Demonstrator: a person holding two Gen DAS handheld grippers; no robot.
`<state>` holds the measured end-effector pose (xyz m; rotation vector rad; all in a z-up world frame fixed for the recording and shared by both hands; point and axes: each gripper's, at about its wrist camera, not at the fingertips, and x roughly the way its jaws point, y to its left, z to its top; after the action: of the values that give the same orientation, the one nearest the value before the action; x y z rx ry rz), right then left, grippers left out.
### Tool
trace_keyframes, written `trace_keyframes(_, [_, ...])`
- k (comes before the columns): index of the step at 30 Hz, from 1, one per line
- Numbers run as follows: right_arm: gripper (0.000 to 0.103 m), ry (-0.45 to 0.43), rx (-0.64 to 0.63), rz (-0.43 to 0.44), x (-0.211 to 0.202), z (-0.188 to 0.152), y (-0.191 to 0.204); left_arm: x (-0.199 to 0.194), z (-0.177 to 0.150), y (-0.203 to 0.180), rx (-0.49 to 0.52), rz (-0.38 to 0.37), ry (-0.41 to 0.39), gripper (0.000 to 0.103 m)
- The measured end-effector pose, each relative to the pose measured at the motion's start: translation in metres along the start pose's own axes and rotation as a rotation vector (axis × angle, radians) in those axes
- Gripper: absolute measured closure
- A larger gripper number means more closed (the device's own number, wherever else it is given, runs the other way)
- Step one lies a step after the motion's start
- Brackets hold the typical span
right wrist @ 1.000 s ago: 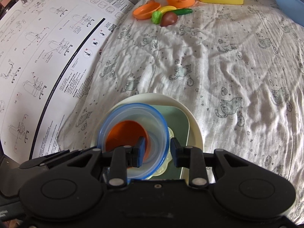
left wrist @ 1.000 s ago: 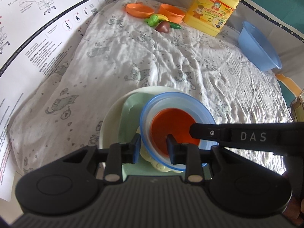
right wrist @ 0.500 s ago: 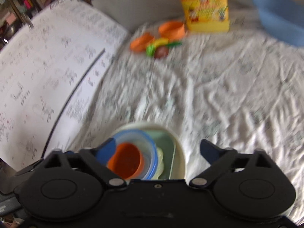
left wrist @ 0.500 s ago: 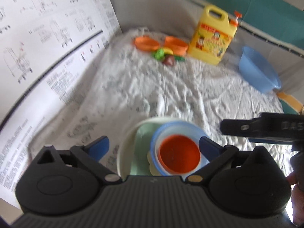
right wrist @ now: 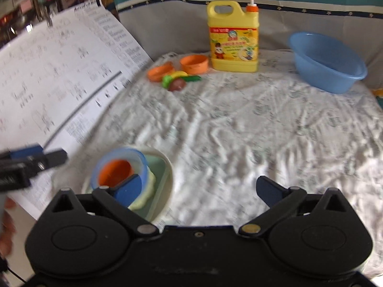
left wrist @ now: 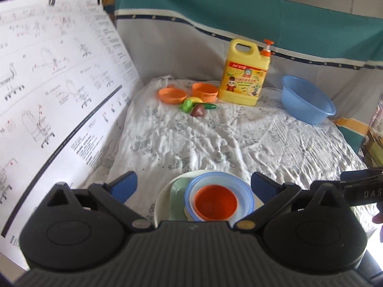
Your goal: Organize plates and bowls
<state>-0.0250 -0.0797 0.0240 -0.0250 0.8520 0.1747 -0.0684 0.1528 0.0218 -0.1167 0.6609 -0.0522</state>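
A stack stands on the printed cloth: an orange bowl (left wrist: 215,203) inside a blue bowl (left wrist: 244,191), on a green square plate (left wrist: 177,191), on a cream round plate (left wrist: 160,205). My left gripper (left wrist: 192,184) hangs open above and behind it, touching nothing. In the right wrist view the same orange bowl (right wrist: 115,172), blue bowl (right wrist: 141,160) and cream plate (right wrist: 168,169) sit low on the left. My right gripper (right wrist: 197,189) is open and off to the stack's right, empty.
At the back are an orange dish (left wrist: 172,95), an orange bowl (left wrist: 204,92), toy vegetables (left wrist: 197,106), a yellow detergent bottle (left wrist: 246,76) and a blue basin (left wrist: 307,102). A large instruction sheet (left wrist: 52,91) leans along the left. A fabric wall rings the cloth.
Both grippers let go of the blue bowl's rim, opened wide and drew back and upward from the stack. The right one shifted to the right.
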Motion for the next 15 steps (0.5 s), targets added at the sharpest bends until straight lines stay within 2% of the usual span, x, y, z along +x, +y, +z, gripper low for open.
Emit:
trace_keyframes(7, [0.0, 0.003, -0.087, -0.04, -0.014, -0.023, 0.006, -0.009, -0.02, -0.008, 0.028, -0.019, 0.021, 0.0])
trace_keyframes(15, [0.0, 0.007, -0.087, -0.038, -0.022, -0.035, 0.009, -0.006, -0.041, -0.003, 0.001, -0.013, 0.082, 0.0])
